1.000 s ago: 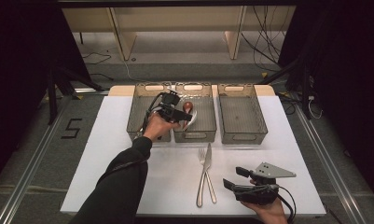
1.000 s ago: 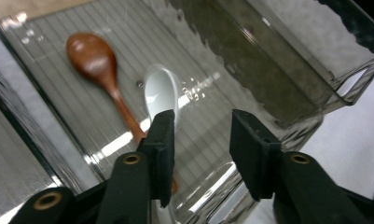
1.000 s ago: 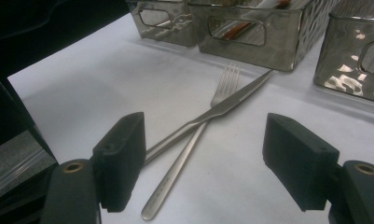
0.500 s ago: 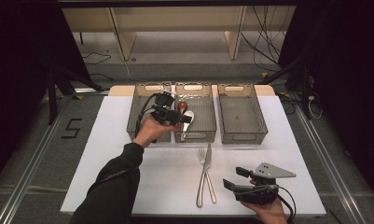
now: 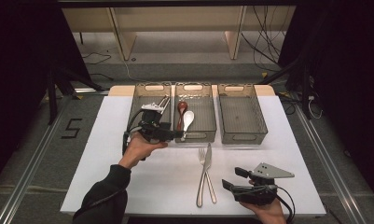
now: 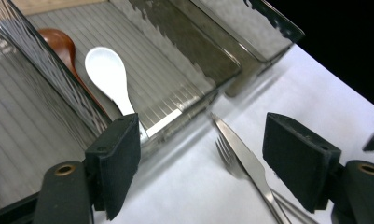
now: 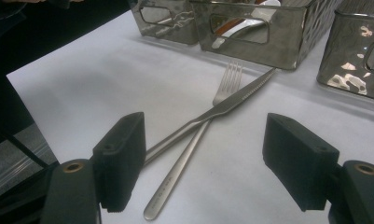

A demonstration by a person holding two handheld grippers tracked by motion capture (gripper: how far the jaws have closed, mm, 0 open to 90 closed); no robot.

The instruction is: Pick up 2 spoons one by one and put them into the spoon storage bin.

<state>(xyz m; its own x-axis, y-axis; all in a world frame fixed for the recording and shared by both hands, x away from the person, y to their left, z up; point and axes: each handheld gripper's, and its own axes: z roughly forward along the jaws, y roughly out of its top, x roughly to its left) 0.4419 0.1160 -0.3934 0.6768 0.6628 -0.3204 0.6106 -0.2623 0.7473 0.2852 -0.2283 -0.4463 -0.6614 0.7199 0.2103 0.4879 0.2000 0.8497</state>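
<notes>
we see three grey bins in a row at the far side of the white desk (image 5: 105,154). the middle bin (image 5: 208,122) holds a white spoon (image 5: 188,119) and a brown spoon (image 5: 181,110) side by side. our left hand-held gripper (image 5: 173,135) hovers at that bin's near left corner, jaws apart and empty. a fork (image 5: 203,172) and knife (image 5: 209,171) lie crossed on the desk. our right hand-held gripper (image 5: 231,178) rests near the front edge, just right of them, jaws wide and empty.
</notes>
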